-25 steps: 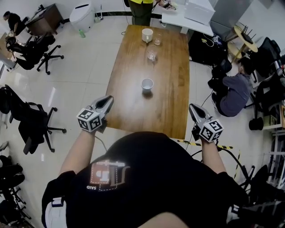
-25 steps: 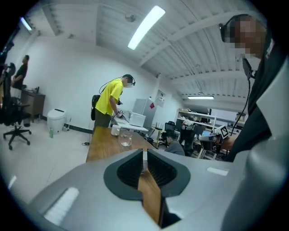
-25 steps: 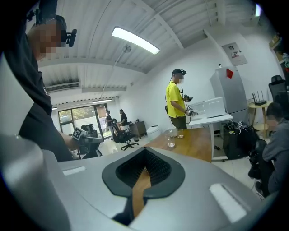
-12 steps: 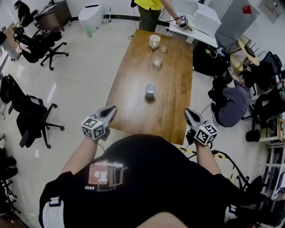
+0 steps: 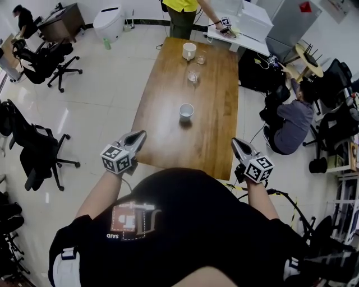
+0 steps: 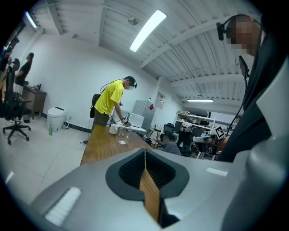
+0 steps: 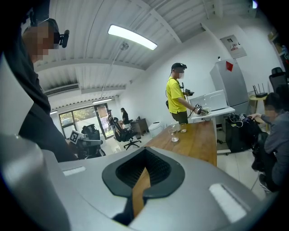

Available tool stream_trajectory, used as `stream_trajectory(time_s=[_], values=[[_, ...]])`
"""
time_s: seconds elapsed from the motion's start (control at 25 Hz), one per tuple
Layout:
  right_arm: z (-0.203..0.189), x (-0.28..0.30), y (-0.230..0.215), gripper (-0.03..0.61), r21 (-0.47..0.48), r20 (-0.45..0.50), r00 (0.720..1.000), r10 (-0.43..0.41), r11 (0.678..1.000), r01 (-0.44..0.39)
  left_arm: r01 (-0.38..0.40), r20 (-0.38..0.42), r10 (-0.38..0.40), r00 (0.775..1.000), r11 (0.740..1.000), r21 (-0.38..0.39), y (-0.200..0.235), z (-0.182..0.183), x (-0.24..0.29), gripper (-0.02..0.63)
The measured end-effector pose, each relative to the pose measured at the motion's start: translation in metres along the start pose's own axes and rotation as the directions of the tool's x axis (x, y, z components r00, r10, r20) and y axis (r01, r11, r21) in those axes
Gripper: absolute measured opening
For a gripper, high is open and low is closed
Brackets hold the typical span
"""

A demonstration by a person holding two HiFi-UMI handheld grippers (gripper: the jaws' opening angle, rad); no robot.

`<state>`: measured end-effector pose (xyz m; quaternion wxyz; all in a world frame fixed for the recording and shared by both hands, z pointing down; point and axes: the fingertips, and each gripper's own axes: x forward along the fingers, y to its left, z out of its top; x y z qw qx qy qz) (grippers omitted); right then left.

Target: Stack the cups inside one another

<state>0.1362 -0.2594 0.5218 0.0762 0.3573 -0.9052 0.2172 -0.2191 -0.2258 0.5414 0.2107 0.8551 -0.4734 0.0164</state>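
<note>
Left gripper [image 5: 136, 137]: jaws pressed together with nothing between them; it hangs at the table's left edge, by the near left corner.
Right gripper [image 5: 238, 144]: jaws closed tip to tip and holding nothing; it hangs just off the table's right edge, by the near right corner.
Wooden table [image 5: 168, 134]: long, running from the person away to the far end, bare over its near half.
White cup [image 5: 186, 110]: upright about mid-table, well in from both long edges and well apart from the other cups; its inside shows only pale, with no contents to make out.
Tall clear glass [image 5: 193, 74]: upright on the far half, standing alone; I cannot tell whether it holds anything.
Small glass [image 5: 201, 58]: beyond the tall one and slightly right, near the mug; its contents are too small to tell.
White mug [image 5: 189, 50]: farthest, just beside the table's far edge and left of the small glass.
Stacking: each of the four stands on its own, none inside another.
Open room, left: bare floor along the left edge, office chairs [image 5: 39, 151] well beyond it.
Open room, right: a narrower strip of floor, with a seated person [image 5: 291, 115] close by.
Far end: a person in a yellow shirt [image 5: 182, 8] stands at the table's far edge.
</note>
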Motion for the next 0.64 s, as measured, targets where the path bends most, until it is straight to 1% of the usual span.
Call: stream_trajectory(time_s=[0.64], values=[[0.0004,-0.0034,-0.0053,0.012,-0.011,0.002,1.0,-0.005,1.0,0.005,0.014,-0.003,-0.014,1.0,1.0,0.002,-0.002,0.003,0.0107,0.009]])
